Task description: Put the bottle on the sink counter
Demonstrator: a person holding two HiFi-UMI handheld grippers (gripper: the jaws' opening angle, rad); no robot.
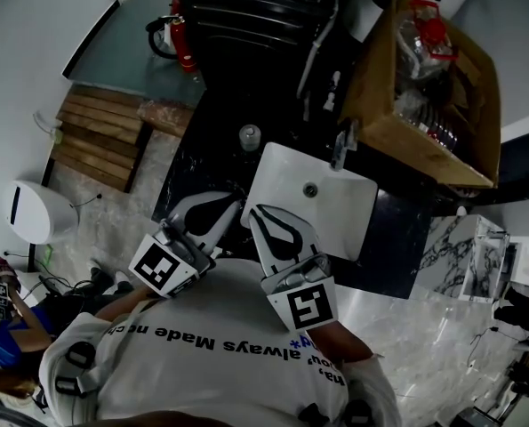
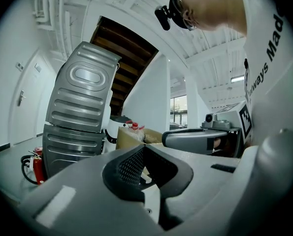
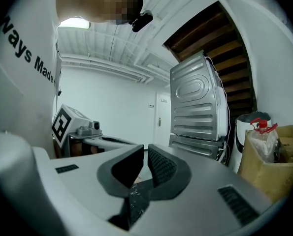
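A small clear bottle [image 1: 250, 136] with a pale cap stands upright on the black marble sink counter [image 1: 188, 163], just left of the white basin [image 1: 340, 216] and behind its near corner. I hold both grippers close to my body over the counter's front edge, well short of the bottle. My left gripper [image 1: 236, 205] [image 2: 144, 149] points level with its jaws together and nothing between them. Beside it, my right gripper [image 1: 258, 212] [image 3: 145, 151] is shut and empty, its pads almost touching. Neither gripper view shows the bottle.
A faucet [image 1: 341, 145] rises behind the basin. An open cardboard box [image 1: 424, 87] of wrapped items sits at the counter's back right. A grey metal appliance [image 2: 82, 107] stands behind the counter, with a red fire extinguisher [image 1: 180, 34], a wooden pallet [image 1: 100, 132] and a white bin [image 1: 37, 212] to the left.
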